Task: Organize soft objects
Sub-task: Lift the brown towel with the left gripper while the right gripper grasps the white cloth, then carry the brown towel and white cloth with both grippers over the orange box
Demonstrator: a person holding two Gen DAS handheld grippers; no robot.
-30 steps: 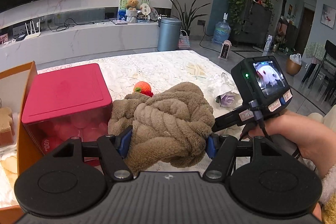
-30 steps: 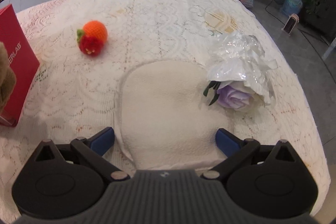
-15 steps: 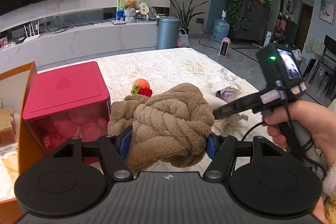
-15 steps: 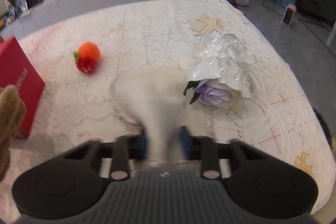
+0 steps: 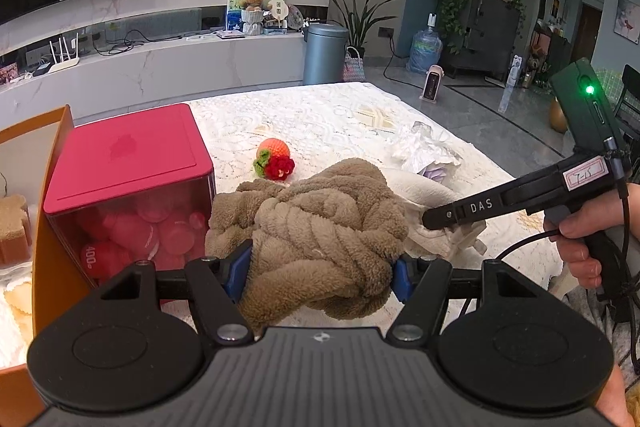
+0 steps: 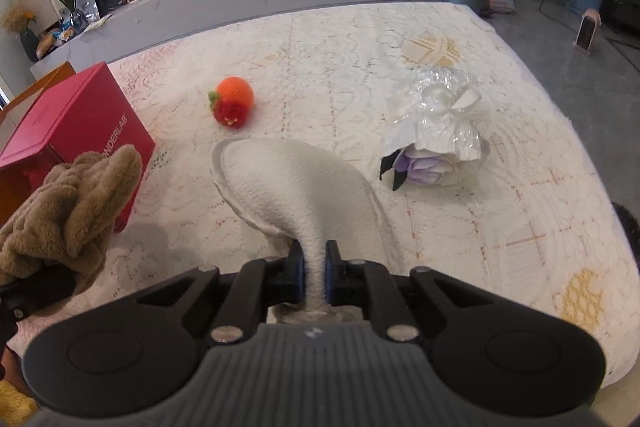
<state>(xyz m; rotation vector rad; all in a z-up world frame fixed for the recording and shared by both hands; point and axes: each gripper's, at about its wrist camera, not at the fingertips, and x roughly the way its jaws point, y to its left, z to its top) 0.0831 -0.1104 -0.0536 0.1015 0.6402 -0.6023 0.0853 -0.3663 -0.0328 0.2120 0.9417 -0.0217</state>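
My left gripper [image 5: 318, 277] is shut on a brown knotted plush towel [image 5: 320, 227] and holds it above the table; the towel also shows at the left of the right wrist view [image 6: 68, 211]. My right gripper [image 6: 315, 277] is shut on the near edge of a white soft cloth [image 6: 288, 183], which lifts up from the lace tablecloth [image 6: 360, 67]. The cloth shows behind the towel in the left wrist view [image 5: 432, 199]. A crocheted orange-and-red fruit [image 6: 232, 105] lies further back. A purple flower in clear wrap [image 6: 436, 143] lies to the right.
A red lidded box [image 5: 120, 179] with pink balls stands at the left, also seen in the right wrist view [image 6: 76, 131]. An orange bin [image 5: 44, 211] with soft items sits left of it. The table edge runs along the right, with floor beyond.
My right gripper has shut on the white cloth's near edge and raised it off the table. The left gripper keeps its hold on the brown towel, almost unmoved.
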